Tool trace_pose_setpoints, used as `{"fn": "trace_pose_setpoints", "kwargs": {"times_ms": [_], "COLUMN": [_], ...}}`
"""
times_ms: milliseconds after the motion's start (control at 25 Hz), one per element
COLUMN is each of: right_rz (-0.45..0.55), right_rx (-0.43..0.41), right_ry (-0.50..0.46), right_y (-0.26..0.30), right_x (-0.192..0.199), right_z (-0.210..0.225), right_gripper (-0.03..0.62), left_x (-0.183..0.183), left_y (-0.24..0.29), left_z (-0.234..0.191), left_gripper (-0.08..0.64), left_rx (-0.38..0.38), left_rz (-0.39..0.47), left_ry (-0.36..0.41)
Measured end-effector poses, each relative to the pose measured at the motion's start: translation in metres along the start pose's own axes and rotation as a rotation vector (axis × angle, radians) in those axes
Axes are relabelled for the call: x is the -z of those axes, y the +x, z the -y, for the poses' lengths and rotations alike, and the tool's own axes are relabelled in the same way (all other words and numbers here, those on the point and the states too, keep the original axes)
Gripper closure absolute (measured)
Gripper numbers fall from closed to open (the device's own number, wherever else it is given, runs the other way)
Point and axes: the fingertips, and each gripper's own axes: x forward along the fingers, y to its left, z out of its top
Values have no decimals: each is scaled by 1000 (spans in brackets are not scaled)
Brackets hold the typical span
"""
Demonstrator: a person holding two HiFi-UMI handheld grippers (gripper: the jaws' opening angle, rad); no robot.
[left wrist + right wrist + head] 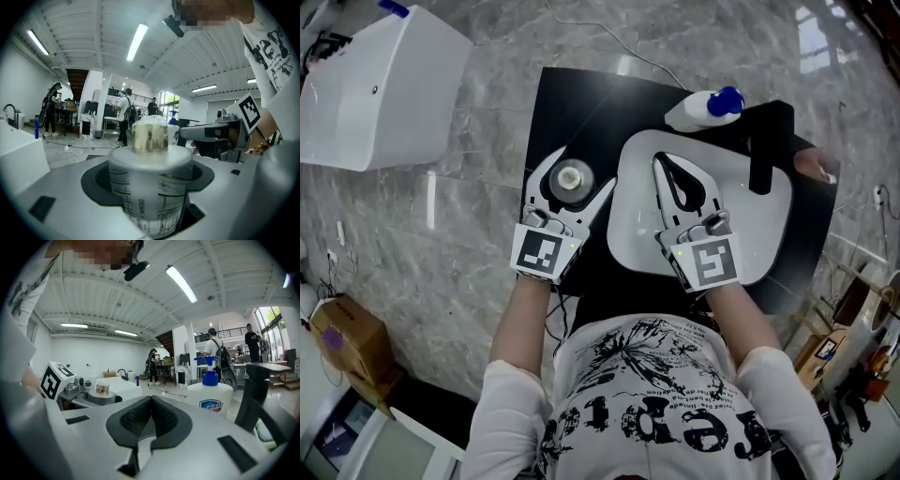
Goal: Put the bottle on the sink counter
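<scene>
A pale bottle [572,179] with a round cap stands upright between the jaws of my left gripper [582,170], which is shut on it. It is over the black sink counter [546,111], just left of the white basin [771,225]; I cannot tell whether its base touches the counter. In the left gripper view the bottle's printed label and cap [150,137] fill the space between the jaws of the left gripper [150,165]. My right gripper [660,162] is over the basin, shut and empty. In the right gripper view the right gripper [150,402] has its dark pads pressed together.
A white soap pump bottle [704,109] with a blue top stands at the counter's back edge; it also shows as the pump bottle [210,394] ahead of the right gripper. A black faucet [761,160] rises at the basin's right. A white box [380,86] sits on the floor, far left.
</scene>
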Motion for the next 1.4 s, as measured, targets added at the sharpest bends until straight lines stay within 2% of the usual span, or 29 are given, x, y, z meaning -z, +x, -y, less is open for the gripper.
{"fn": "trace_pose_setpoints", "kwargs": {"times_ms": [120, 320, 520, 600, 760, 1040, 1400], "right_rz": [2, -8, 6, 18, -19, -12, -29], "right_rx": [-3, -4, 17, 22, 14, 24, 16], "right_ry": [-12, -4, 21, 31, 7, 37, 34], "right_y": [11, 22, 25, 26, 23, 25, 23], "right_x": [7, 19, 17, 14, 23, 22, 28], "right_z": [5, 9, 12, 12, 13, 13, 22], "right_gripper": [577, 577, 577, 577, 577, 577, 577], "left_x": [4, 12, 34, 39, 42, 51, 56], "left_y": [13, 27, 25, 25, 27, 35, 41], "left_z": [-5, -9, -13, -15, -15, -15, -13], "left_gripper": [213, 212, 212, 212, 212, 212, 212], "left_rx": [10, 20, 19, 12, 11, -11, -31], "left_rz": [32, 37, -66, -77, -98, -196, -235], "left_ry": [7, 12, 22, 18, 29, 71, 87]}}
